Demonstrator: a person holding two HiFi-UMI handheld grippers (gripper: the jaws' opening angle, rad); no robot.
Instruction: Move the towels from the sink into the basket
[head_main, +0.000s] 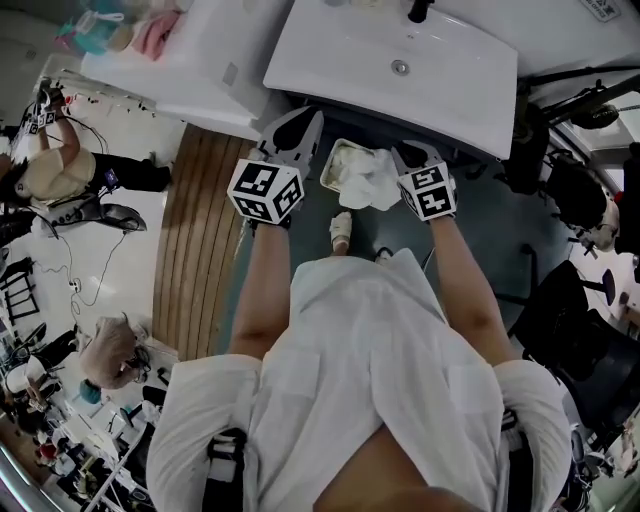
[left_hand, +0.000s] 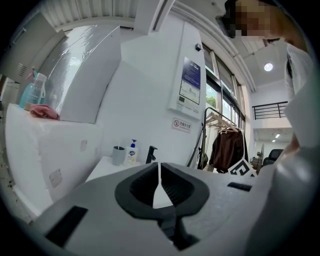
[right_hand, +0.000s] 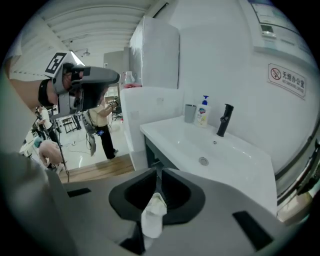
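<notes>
While tight on towel (right_hand: 152, 217) — right gripper (right_hand: 159, 172).

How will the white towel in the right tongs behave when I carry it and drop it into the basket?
Likely floppy: the towel droops limply from the right tongs, which pinch only a fold of it. It is probably light, since that small pinch holds it. Released, it should crumple rather than roll, like the cloth heaped in the basket.
</notes>
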